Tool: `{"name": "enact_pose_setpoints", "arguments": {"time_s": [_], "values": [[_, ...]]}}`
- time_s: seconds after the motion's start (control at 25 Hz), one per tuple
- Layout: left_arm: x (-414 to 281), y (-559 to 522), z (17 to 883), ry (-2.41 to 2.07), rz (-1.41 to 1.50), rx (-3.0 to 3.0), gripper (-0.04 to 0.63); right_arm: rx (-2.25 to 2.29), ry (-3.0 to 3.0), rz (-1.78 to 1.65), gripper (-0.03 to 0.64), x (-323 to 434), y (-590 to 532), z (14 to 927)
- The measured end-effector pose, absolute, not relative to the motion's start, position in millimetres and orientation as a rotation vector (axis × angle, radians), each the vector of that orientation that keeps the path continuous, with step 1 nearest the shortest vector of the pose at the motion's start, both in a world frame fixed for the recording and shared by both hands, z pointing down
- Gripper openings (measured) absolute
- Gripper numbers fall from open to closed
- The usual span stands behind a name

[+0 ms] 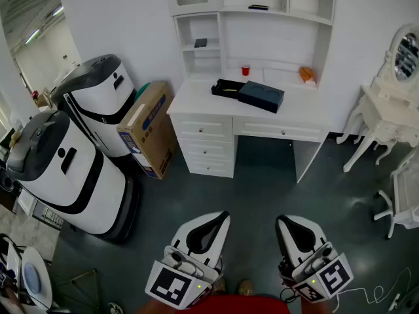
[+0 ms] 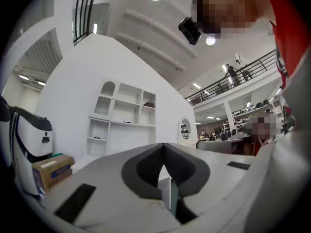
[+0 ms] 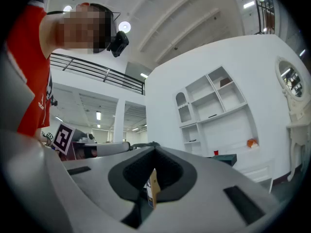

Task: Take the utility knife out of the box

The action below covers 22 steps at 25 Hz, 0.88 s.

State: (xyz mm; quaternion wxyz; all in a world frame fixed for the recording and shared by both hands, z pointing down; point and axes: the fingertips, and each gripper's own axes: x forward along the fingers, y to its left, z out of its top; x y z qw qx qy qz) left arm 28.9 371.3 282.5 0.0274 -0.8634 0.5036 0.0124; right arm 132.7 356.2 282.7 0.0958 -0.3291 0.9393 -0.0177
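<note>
A dark flat box [image 1: 262,97] lies on the white desk [image 1: 196,103] at the far side of the room, with an open black tray [image 1: 227,88] beside it. A thin yellow streak shows in the tray; it is too small to tell what it is. Both grippers are low in the head view, far from the desk. My left gripper [image 1: 219,216] [image 2: 163,144] is shut with nothing in it. My right gripper [image 1: 283,220] [image 3: 155,148] has its tips together and holds nothing. The box [image 3: 228,158] also shows small in the right gripper view.
Two white and black machines [image 1: 105,103] [image 1: 59,175] stand at the left, with a cardboard carton [image 1: 147,126] leaning by the desk. A red cup [image 1: 245,70] and an orange thing [image 1: 308,75] sit on the desk. A white vanity table [image 1: 386,110] stands at the right.
</note>
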Motion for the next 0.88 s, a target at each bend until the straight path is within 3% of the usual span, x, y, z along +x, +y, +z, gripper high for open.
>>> {"name": "enact_pose_setpoints", "arguments": {"time_s": [0.88], "values": [[11,372,276,1.593,0.081,-2.615,0.035,-0.901,2.792,-0.041,-0.006,115,360,275]]}}
